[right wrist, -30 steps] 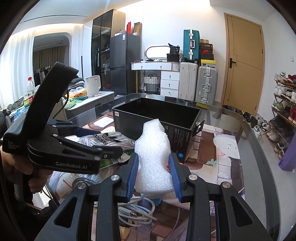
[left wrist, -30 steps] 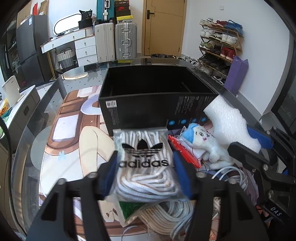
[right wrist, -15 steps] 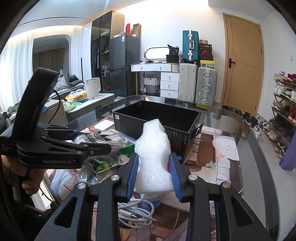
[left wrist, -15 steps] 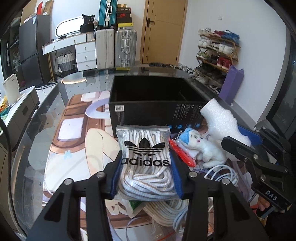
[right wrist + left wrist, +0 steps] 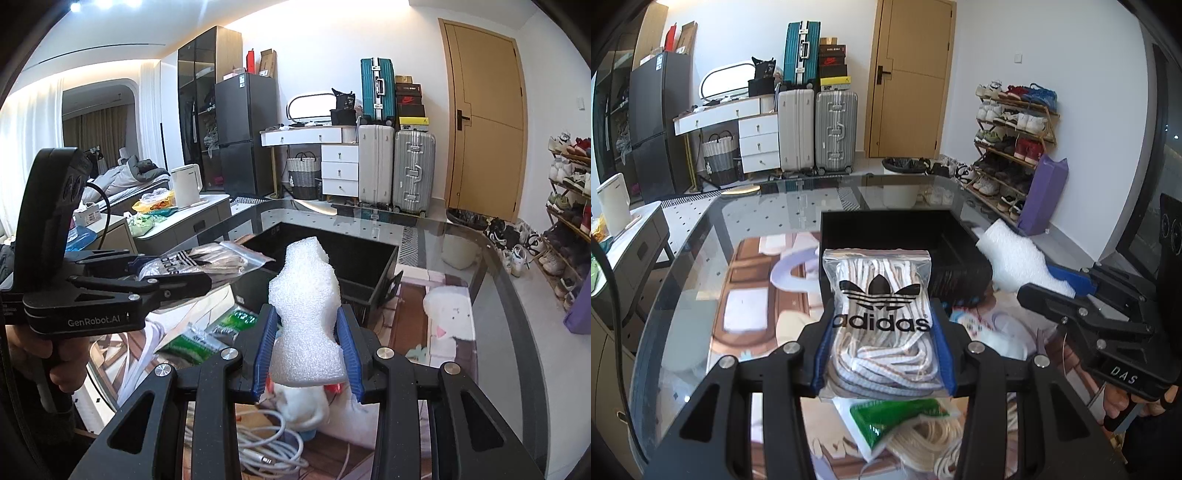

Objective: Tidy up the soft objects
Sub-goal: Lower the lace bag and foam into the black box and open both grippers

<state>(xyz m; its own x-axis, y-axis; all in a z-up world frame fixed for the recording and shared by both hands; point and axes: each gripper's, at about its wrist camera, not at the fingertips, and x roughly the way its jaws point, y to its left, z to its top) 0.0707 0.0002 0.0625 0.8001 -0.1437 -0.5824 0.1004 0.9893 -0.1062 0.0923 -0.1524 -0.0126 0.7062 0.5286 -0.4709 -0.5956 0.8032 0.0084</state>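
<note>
Above one black box [image 5: 960,254]: one lace bag [image 5: 881,317], one foam piece [image 5: 308,314]

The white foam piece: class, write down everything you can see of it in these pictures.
The white foam piece is a soft-looking, bumpy-surfaced block, like packing foam, with a narrower rounded top, a pinched waist and a broad, flat-cut base. It stands upright, lifted off the table, clamped at its lower half between the blue pads of the right hand-held gripper. It hangs in front of the open black box. Nothing else visibly touches it.
</note>
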